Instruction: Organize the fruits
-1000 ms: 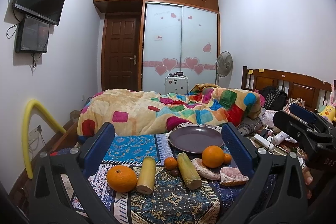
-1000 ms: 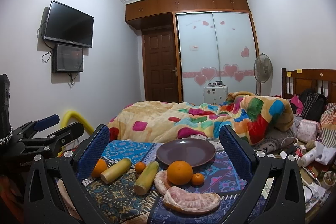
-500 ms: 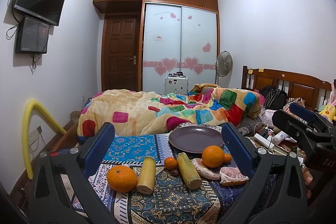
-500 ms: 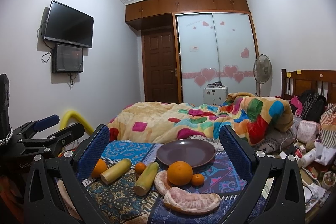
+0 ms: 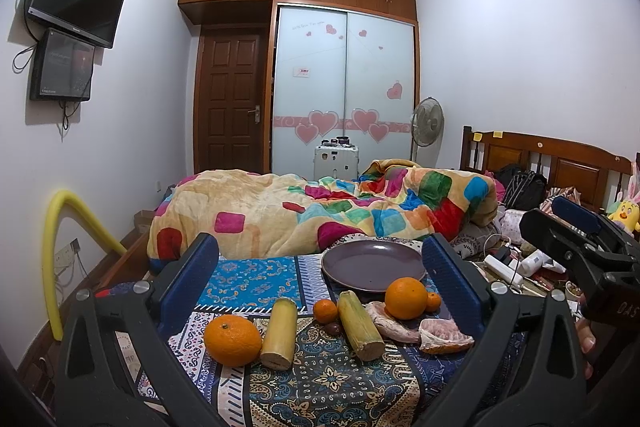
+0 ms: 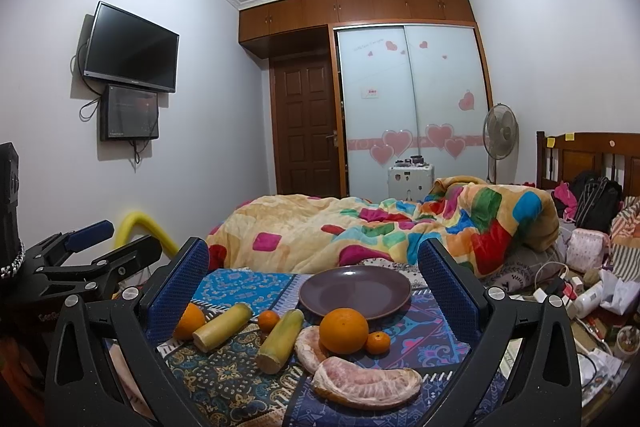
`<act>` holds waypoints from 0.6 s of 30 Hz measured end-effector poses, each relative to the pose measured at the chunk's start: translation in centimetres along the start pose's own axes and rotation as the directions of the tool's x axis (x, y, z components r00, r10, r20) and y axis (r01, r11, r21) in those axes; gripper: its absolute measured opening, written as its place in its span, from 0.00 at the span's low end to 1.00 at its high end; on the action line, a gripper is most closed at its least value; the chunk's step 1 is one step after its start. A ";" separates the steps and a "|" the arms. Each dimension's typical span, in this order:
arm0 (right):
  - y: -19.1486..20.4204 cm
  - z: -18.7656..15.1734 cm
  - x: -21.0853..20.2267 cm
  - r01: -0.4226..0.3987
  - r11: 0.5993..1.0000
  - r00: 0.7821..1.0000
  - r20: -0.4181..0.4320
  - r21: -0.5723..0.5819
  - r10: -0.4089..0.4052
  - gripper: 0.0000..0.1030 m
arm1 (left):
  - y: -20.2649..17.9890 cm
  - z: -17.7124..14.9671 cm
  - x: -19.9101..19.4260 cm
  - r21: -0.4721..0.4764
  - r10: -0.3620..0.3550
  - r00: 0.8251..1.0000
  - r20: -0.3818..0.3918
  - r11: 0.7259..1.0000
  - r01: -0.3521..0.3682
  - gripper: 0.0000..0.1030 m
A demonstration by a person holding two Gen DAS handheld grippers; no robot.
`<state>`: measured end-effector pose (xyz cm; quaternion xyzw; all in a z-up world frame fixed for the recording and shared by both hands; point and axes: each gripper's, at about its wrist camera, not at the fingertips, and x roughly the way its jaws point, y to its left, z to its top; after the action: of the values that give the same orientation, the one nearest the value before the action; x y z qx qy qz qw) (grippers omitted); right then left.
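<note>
Two grippers, both spread wide and holding nothing, hovering at the near edge of the patterned cloth (image 5: pixel 320 383). Left gripper (image 5: pixel 320 279) and right gripper (image 6: pixel 314 275) both look along the fruit row toward the purple plate (image 6: pixel 355 291), which sits bare at the far side.

Key relation: large orange (image 6: pixel 344 325) lies just near of the plate rim, roughly centred between the right jaws and closer to that hand. Second large orange (image 5: pixel 232 339) is far left, nearer the left gripper.

Two sugarcane pieces (image 5: pixel 280 333) (image 5: pixel 360 323) lie with long axes running near-to-far, slightly splayed, so a side-on pinch looks right. Peeled pomelo segment (image 6: pixel 366 385) is nearest, long axis left-right; looks soft. Small mandarins (image 6: pixel 378 342) (image 6: pixel 268 320) loose between. A dark small thing beside the cane is possibly a chestnut, hard to tell
</note>
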<state>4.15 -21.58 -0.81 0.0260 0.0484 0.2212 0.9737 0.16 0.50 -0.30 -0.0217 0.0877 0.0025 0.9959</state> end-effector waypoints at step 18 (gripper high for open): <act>-0.1 -0.3 0.3 0.001 1.000 1.000 -0.005 0.011 -0.001 1.00 | 0.0 -0.2 0.1 0.001 0.001 1.000 -0.005 1.000 -0.001 1.00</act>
<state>4.40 -21.50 -1.16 0.0305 0.0522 0.2207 0.9735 0.24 0.54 -0.57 -0.0212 0.0901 0.0027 0.9957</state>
